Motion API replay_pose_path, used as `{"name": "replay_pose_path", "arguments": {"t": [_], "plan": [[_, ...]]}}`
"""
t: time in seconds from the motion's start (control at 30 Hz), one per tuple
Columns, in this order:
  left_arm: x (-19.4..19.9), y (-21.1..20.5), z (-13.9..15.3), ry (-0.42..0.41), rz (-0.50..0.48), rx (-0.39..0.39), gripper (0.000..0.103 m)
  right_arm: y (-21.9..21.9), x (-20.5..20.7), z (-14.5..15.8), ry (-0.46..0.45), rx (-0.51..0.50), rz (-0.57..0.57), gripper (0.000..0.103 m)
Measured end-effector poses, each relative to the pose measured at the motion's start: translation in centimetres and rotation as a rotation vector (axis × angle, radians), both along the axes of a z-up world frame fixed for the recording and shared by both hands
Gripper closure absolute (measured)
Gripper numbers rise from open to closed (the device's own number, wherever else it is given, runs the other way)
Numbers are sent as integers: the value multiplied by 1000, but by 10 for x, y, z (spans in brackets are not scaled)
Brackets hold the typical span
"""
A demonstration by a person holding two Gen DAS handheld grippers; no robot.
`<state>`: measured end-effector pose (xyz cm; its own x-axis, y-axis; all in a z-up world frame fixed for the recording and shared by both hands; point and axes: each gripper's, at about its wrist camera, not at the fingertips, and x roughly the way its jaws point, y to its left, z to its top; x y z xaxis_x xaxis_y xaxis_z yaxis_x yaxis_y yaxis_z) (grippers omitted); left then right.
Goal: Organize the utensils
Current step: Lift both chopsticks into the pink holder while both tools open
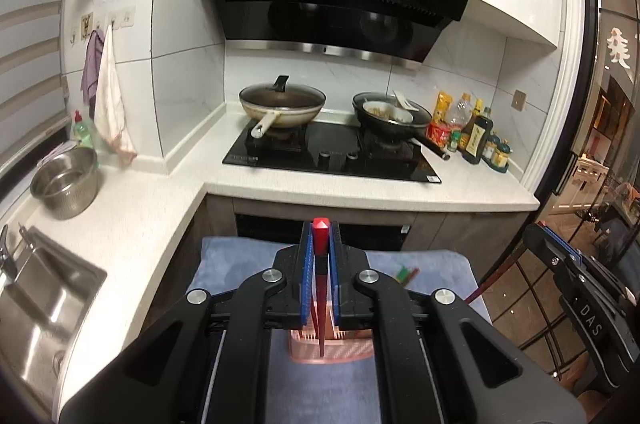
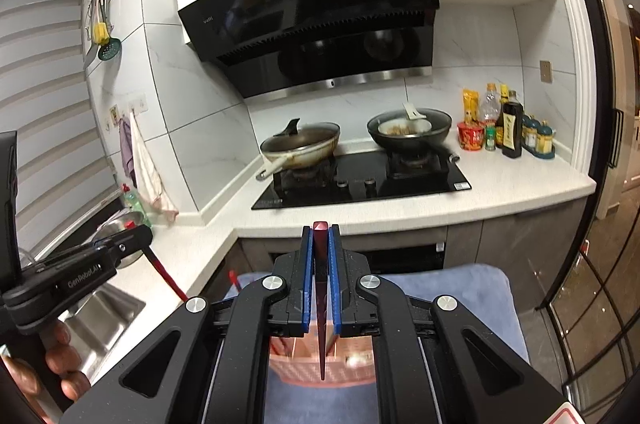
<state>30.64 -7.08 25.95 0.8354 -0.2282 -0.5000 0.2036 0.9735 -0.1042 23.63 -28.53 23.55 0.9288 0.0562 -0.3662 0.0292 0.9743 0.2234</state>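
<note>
Chopsticks fill both my grippers: left gripper clamps a red chopstick, right gripper a dark-red chopstick. Below sits a pink slotted basket on the blue towel.

The left gripper has its two blue-padded fingers drawn close together, pinching a red chopstick that stands between them, its blunt top poking just past the fingertips and its thin end trailing back below the pads. The right gripper is in the same pose, jaws nearly together around a second dark red chopstick clamped between the blue pads. In the right wrist view, a bare hand wraps the left gripper's handle, fingers curled round it.
</note>
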Motion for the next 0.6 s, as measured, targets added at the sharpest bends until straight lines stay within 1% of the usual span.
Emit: {"name": "replay_pose_path", "arguments": {"t": [0.1, 0.23, 0.43, 0.6], "plan": [[18, -2, -2, 1, 3, -1, 96, 3, 20, 4, -2, -7, -3, 96], [35, -4, -13, 23, 9, 12, 96, 6, 42, -3, 11, -7, 0, 96], [53, -6, -34, 63, 9, 19, 96, 8, 68, -30, 66, 20, 18, 96], [64, -8, -54, 98, 8, 27, 96, 12, 81, -54, 113, 42, 33, 96]]}}
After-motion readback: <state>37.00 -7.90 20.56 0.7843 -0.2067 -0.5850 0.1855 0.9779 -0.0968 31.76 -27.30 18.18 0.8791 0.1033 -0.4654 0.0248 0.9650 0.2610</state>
